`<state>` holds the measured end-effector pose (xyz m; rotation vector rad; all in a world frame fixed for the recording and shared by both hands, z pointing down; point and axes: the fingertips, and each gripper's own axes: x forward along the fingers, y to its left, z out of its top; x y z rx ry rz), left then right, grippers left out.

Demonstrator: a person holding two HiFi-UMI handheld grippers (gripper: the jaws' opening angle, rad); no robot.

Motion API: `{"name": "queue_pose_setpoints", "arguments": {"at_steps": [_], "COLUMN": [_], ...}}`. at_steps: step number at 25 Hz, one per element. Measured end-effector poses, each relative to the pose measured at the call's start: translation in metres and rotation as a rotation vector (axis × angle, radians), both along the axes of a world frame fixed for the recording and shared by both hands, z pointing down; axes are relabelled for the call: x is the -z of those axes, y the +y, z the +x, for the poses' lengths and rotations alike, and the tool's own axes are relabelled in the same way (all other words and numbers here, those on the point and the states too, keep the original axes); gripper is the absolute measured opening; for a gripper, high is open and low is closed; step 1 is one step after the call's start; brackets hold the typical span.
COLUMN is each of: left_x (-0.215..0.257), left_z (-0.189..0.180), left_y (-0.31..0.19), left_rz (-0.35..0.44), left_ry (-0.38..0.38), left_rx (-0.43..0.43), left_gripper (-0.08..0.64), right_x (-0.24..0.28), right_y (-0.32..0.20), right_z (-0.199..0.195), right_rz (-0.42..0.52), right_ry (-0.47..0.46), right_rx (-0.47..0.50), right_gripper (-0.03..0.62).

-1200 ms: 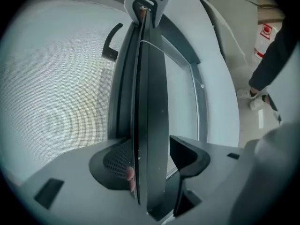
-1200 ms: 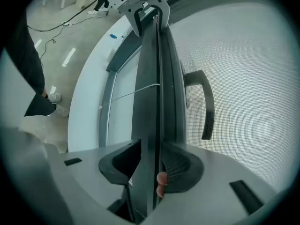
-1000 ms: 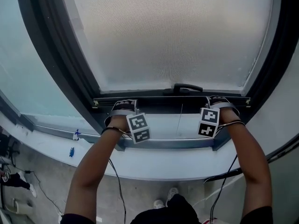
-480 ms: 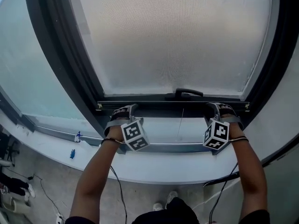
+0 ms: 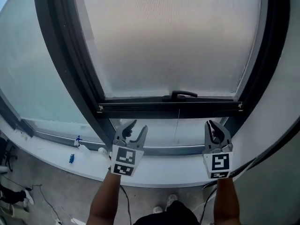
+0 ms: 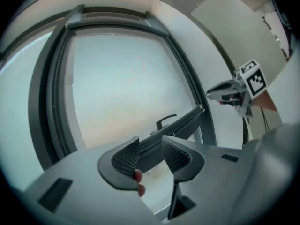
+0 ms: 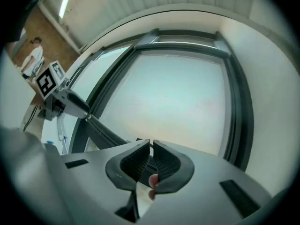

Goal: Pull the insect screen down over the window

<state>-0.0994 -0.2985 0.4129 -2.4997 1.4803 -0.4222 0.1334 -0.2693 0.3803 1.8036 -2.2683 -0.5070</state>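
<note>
Head view first: the grey mesh insect screen (image 5: 168,41) covers most of the window. Its dark bottom bar (image 5: 140,108) sits well above the pale lower sill (image 5: 159,170), so there's a strip of bare glass left under it. Both your tools are below the bar and off it. The left gripper (image 5: 137,128) has its jaws spread and closing on nothing. The right gripper (image 5: 214,129) looks practically pressed together, also on nothing.

Left gripper view: jaws apart with only air between the ribbed pads, and the bar is out ahead, not touching them.

Right gripper view: the pads are almost together and closing, with nothing caught. The bar's end is a bit smeared by the wide lens, so I can't say if it's latched into anything.

What I'd worry about is that nobody is holding that bar. If it's a sprung roller type and hasn't caught, it could creep or snap back up. If you stop here, the gap at the bottom stays open to bugs. Going back in with jaws this narrow could just knock the bar, or snag the thin cord (image 5: 177,125).

Count: two grippers, one screen, one bottom bar, one black lever handle (image 5: 180,95), one cord.
</note>
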Motion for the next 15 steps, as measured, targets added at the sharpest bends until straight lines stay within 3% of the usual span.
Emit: {"name": "queue_pose_setpoints", "arguments": {"at_steps": [4, 7, 10, 15], "left_x": [0.014, 0.016, 0.017, 0.019], "left_z": [-0.003, -0.002, -0.007, -0.002], "left_y": [0.033, 0.056, 0.074, 0.103], "left_rz": [0.023, 0.020, 0.018, 0.056], "left_ry": [0.190, 0.284, 0.323, 0.321], "left_rx": [0.047, 0.040, 0.045, 0.061], "left_gripper": [0.012, 0.003, 0.003, 0.003], "right_x": [0.004, 0.007, 0.006, -0.002], "right_y": [0.036, 0.058, 0.075, 0.104], "right_z": [-0.006, -0.011, -0.014, -0.008], "right_rz": [0.030, 0.036, 0.035, 0.034], "right_ry": [-0.112, -0.134, -0.151, -0.192], "right_rx": [-0.009, -0.010, -0.016, -0.043], "right_gripper": [0.005, 0.005, 0.005, 0.005]}}
